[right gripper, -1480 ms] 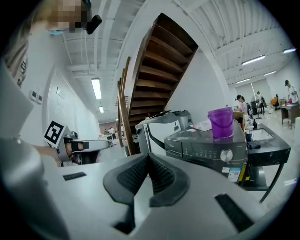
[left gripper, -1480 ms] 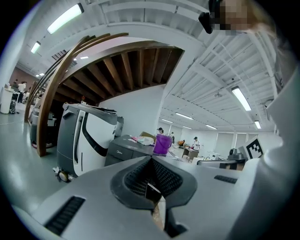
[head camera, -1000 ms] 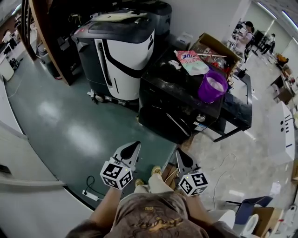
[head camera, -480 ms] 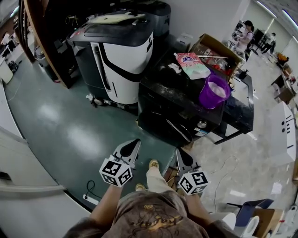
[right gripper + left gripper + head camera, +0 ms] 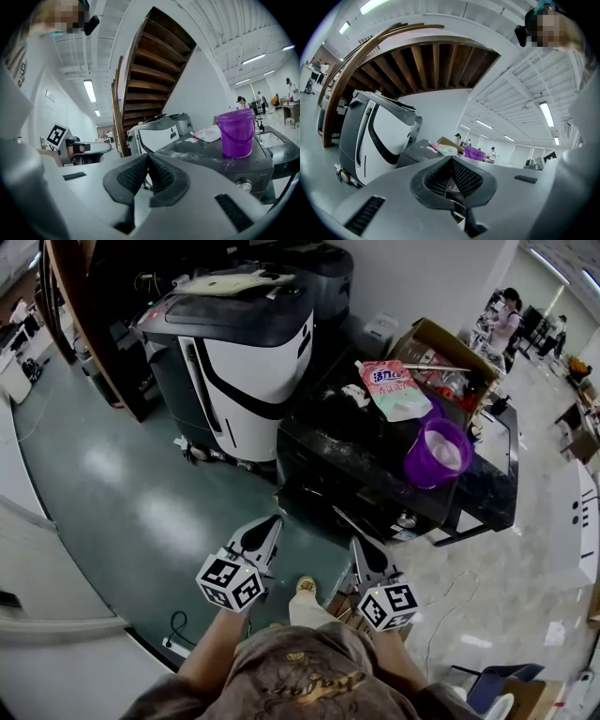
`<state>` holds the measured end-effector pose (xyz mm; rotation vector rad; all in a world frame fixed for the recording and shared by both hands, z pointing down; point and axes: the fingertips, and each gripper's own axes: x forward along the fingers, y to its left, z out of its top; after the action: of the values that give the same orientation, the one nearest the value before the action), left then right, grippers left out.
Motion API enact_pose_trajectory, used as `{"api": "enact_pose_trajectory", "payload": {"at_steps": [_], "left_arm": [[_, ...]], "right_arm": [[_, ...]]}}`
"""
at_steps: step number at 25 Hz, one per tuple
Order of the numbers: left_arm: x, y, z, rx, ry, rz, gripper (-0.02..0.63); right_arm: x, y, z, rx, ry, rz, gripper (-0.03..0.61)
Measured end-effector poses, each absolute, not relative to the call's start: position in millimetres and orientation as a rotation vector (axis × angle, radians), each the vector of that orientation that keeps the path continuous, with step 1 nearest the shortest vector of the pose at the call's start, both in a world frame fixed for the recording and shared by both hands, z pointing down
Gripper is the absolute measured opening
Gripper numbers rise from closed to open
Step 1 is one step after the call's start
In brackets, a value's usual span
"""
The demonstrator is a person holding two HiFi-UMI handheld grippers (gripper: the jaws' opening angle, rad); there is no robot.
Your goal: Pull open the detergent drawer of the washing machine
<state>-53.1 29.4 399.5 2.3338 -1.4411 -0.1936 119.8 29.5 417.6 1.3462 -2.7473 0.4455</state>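
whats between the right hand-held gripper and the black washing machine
Only bare floor separates the right hand-held gripper from the black washing machine, seen in the head view.

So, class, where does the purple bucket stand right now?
In the head view the purple bucket stands right of centre on top of the black washing machine, next to the pink pouch.

Head cam looks steeply down, other 2 level; all share purple bucket point(image 5: 436, 451).
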Motion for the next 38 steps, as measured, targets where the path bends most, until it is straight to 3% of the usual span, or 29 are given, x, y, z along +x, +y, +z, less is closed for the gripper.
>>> {"api": "enact_pose_trajectory", "payload": {"at_steps": [19, 30, 38], "left_arm": [[-62, -67, 403, 2.253, -1.548, -0.202, 0.021], [-65, -97, 407, 2.294, -1.370, -0.209, 0.029], [-63, -106, 417, 2.283, -1.134, -0.301, 0.222]], "right_arm": [[105, -92, 428, 1.164, -2.798, 0.495, 0.002], [88, -125, 428, 1.231, -2.780, 0.513, 0.002], [76, -135, 434, 1.220, -2.750, 0.521, 0.002]]}}
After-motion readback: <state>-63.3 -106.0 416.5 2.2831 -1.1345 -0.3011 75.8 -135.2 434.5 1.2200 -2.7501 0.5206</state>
